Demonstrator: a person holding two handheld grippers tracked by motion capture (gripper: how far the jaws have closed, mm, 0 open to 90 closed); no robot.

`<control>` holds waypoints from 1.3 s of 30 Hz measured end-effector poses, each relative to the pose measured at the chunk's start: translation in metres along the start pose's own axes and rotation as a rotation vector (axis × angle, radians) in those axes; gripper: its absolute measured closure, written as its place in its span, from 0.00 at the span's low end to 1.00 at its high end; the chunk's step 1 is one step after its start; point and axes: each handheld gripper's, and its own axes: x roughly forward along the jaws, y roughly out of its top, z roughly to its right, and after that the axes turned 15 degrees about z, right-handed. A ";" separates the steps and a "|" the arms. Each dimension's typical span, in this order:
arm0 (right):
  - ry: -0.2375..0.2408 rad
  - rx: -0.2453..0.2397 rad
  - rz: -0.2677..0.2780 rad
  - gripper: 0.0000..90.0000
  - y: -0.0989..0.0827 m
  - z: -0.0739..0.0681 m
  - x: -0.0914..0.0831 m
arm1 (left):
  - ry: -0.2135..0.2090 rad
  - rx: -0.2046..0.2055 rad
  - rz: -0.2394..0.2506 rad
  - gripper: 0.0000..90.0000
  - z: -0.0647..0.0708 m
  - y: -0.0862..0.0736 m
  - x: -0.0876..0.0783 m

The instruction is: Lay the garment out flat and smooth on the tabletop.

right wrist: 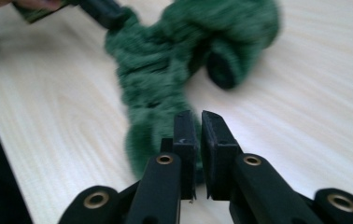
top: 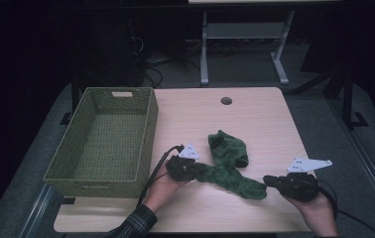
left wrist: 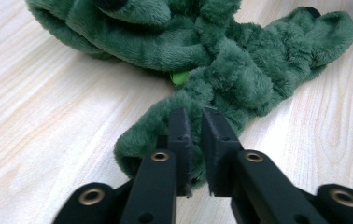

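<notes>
The fuzzy dark-green plush sock (top: 227, 166) lies mid-table on the pale wooden table (top: 265, 119), beside the woven green basket (top: 103, 136). The left gripper (left wrist: 194, 122) pinches one end; the right gripper (right wrist: 194, 123) has its jaws pressed together at the other end, apparently clamping little fabric. Lifting now could let that thin pinch slip, so the sock would sag and snag the basket rim

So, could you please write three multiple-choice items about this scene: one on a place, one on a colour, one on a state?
1. Where does the basket stand?
A. at the table's left side
B. at its right side
C. on the floor

2. What colour is the plush cloth?
A. red
B. green
C. white

3. How are the left gripper's fingers?
A. wide open
B. shut on the plush cloth
C. inside the basket

Key: 1 A, it sits left of the cloth; 2 B, dark green pile; 3 B, they pinch its end.
</notes>
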 end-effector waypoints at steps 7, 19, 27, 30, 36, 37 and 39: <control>0.021 0.010 -0.101 1.00 -0.017 -0.005 0.020 | 0.009 0.020 -0.069 1.00 -0.004 -0.007 0.015; -0.034 -0.037 -0.186 1.00 -0.025 0.001 0.030 | -0.006 -0.039 -0.103 1.00 -0.001 -0.015 0.008; -0.077 -0.024 -0.182 1.00 -0.024 0.014 0.029 | -0.042 -0.050 -0.130 1.00 0.012 -0.027 -0.011; -0.077 -0.013 -0.179 1.00 -0.024 0.015 0.029 | -0.053 -0.059 -0.132 1.00 0.017 -0.031 -0.018; -0.068 -0.017 -0.203 1.00 -0.026 0.003 0.027 | -0.074 -0.081 -0.142 1.00 0.033 -0.044 -0.039; -0.063 -0.024 -0.204 1.00 -0.027 0.001 0.026 | -0.075 -0.082 -0.138 1.00 0.034 -0.045 -0.042; -0.060 -0.032 -0.214 1.00 -0.027 -0.004 0.025 | -0.074 -0.083 -0.136 1.00 0.036 -0.046 -0.044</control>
